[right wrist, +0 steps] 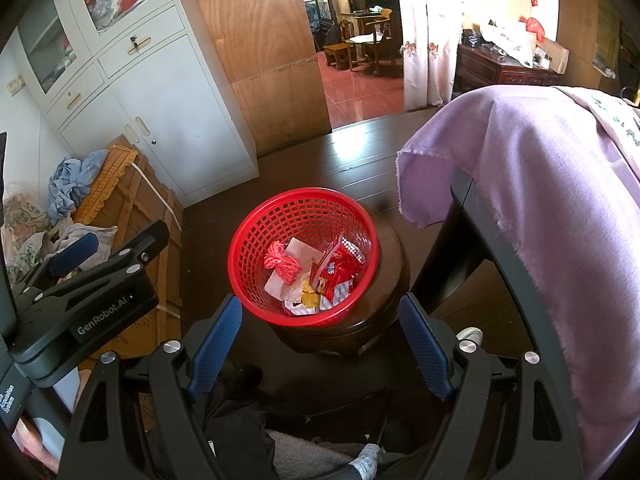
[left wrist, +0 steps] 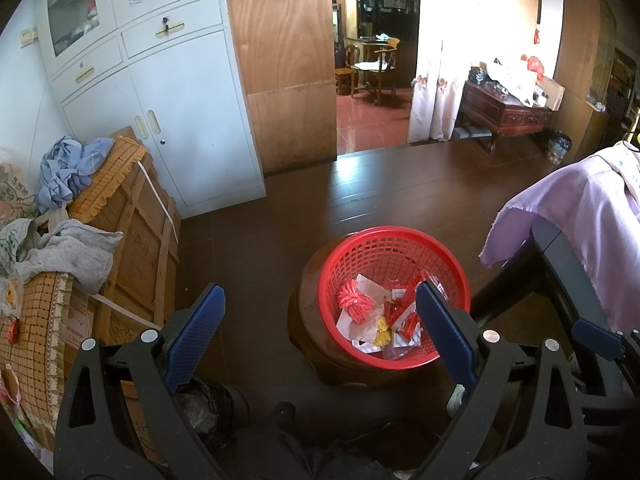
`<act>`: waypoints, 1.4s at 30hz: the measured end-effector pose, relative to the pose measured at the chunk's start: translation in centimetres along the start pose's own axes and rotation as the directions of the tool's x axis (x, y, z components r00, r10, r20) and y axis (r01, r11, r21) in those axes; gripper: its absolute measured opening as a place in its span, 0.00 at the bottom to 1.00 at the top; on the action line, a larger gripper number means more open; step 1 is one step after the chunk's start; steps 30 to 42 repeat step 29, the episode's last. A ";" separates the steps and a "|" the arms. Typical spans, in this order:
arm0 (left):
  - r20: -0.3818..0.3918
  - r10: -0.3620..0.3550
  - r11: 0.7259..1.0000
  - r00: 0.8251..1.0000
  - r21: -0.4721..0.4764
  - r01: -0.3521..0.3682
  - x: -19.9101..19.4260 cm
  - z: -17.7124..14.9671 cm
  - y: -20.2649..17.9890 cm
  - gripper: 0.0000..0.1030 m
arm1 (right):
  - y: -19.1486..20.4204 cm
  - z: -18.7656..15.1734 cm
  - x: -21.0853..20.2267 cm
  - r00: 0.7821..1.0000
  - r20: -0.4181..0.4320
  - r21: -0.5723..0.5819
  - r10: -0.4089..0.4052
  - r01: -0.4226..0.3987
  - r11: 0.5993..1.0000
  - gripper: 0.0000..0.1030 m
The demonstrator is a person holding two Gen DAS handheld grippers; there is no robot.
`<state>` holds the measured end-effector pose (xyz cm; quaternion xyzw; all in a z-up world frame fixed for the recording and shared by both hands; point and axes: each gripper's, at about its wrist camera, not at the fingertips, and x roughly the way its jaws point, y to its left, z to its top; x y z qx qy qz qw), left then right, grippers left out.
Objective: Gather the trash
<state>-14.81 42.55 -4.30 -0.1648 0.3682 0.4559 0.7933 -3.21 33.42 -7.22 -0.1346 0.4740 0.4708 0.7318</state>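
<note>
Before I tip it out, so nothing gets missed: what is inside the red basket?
The red basket holds a bundle of red-orange string, white paper scraps, red wrappers and a yellow piece. Anything beneath that pile is covered.

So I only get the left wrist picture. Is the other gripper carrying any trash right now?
Observer: No. The right gripper is open with nothing between its fingers, and it points at the red basket.
Operator: And does my own gripper have any writing on it?
Observer: Yes. The right wrist view shows the left gripper from the side, and a label on its body reads GenRobot.AI.
</note>
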 end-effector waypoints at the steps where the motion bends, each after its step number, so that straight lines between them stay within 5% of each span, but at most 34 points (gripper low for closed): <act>1: 0.000 0.000 1.000 1.000 0.000 0.000 0.0 0.0 0.0 0.90 | 0.0 0.0 0.0 1.000 0.000 0.000 0.001 -0.001 1.000 0.77; 42: -0.004 0.003 1.000 1.000 0.006 -0.003 0.2 -0.7 -0.5 0.90 | 0.0 0.0 -0.2 1.000 0.000 0.003 0.004 -0.004 1.000 0.77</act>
